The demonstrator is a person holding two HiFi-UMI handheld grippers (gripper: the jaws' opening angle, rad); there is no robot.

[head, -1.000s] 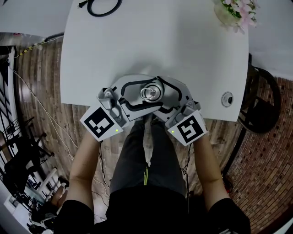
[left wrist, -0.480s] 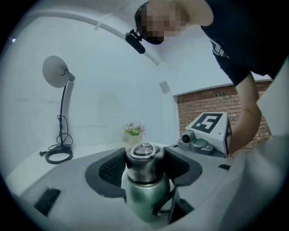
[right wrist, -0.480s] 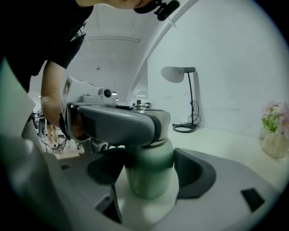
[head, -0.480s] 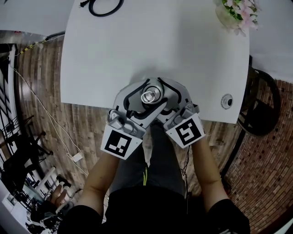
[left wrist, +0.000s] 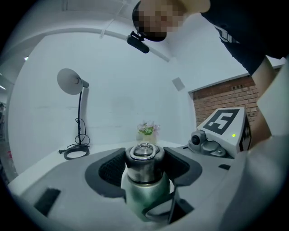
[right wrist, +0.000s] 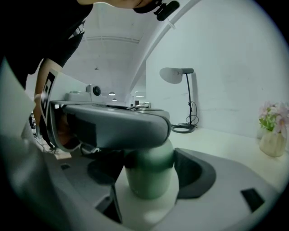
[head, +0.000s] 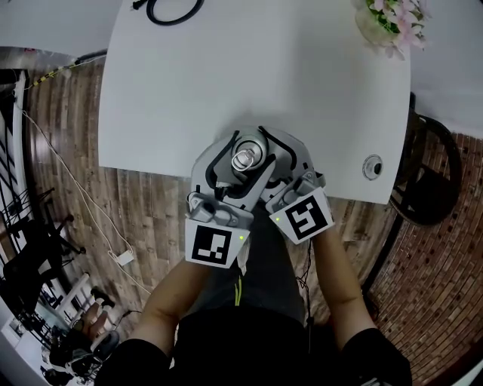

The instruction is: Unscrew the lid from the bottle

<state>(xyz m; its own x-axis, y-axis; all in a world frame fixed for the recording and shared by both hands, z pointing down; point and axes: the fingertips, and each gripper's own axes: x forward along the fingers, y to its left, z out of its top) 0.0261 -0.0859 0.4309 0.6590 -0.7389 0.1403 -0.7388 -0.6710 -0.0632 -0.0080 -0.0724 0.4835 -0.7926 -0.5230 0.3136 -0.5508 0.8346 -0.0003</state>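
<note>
A green bottle (right wrist: 151, 178) with a steel lid (left wrist: 144, 159) stands near the front edge of the white table (head: 302, 75). In the head view the lid (head: 247, 156) shows between both pairs of jaws. My left gripper (left wrist: 144, 164) is shut on the lid, a dark pad pressed to each side of it. Lower down, my right gripper (right wrist: 152, 173) is shut on the bottle's green body. One left jaw crosses the top of the right gripper view and hides the lid there.
A coiled black cable (head: 172, 9) lies at the table's far left by a desk lamp (left wrist: 72, 83). A vase of flowers (head: 389, 19) stands at the far right. A small round fitting (head: 373, 163) sits near the right front edge. A dark chair (head: 430, 173) is beyond that edge.
My left gripper has swung around the lid, its marker cube going from the left side toward the person's middle. The right gripper and bottle have stayed put.
</note>
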